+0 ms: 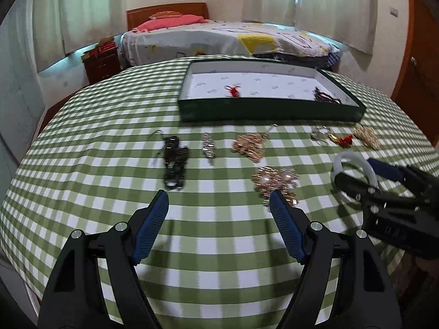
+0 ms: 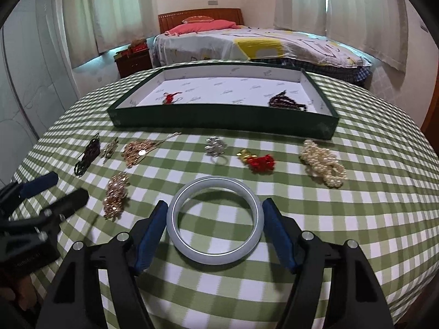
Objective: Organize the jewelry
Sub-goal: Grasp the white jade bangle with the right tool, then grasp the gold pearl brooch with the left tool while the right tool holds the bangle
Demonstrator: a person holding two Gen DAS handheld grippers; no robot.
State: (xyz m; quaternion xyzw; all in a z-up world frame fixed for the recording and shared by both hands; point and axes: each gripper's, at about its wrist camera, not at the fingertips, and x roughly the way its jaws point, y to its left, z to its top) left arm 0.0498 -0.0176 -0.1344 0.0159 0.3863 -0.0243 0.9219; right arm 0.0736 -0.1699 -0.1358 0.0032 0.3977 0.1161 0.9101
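Between right tongs (image 2: 215, 220) – pale bangle (image 2: 215, 219) gripped at its rims; left tongs (image 1: 219, 203) wide, empty cloth btwn.

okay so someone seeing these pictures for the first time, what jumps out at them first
The pale bangle sits right between the right gripper's blue pads, on the green checked tablecloth. Behind it, loose jewelry lies in a row, with a pearl piece rightmost, before a dark green tray.

A pale bangle (image 2: 215, 220) lies flat on the checked table (image 2: 356, 219) near its front edge. Pearls (image 2: 323, 163), red (image 2: 260, 162), silver (image 2: 216, 146) and gold (image 2: 137, 150) pieces lie along the green box (image 2: 219, 116), which holds two more.
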